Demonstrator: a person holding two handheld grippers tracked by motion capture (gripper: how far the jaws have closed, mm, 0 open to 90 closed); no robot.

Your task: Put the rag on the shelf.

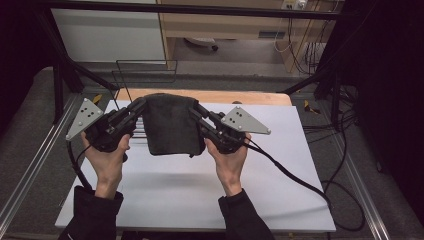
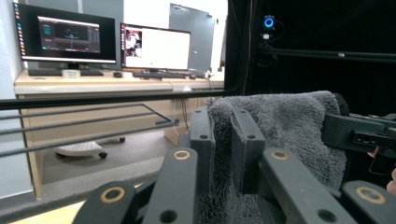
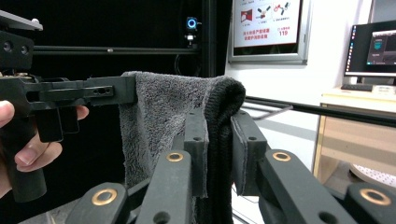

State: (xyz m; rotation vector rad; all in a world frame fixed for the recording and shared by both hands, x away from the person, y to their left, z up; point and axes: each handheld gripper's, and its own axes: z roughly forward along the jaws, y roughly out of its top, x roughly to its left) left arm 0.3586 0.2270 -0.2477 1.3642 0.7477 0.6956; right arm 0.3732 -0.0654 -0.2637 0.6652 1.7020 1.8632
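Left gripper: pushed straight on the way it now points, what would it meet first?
The left gripper is shut on the dark grey terry towel, so that comes first. Past it lies the thin black wire rack, though depth is unclear.

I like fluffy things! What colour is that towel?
Dark grey; the towel shows best in the right gripper view.

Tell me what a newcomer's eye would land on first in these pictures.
A dark grey towel hangs in mid-air above the white table, pinched at its top corners by the left gripper and the right gripper. Behind it, at the table's far edge, stands a thin black wire rack.
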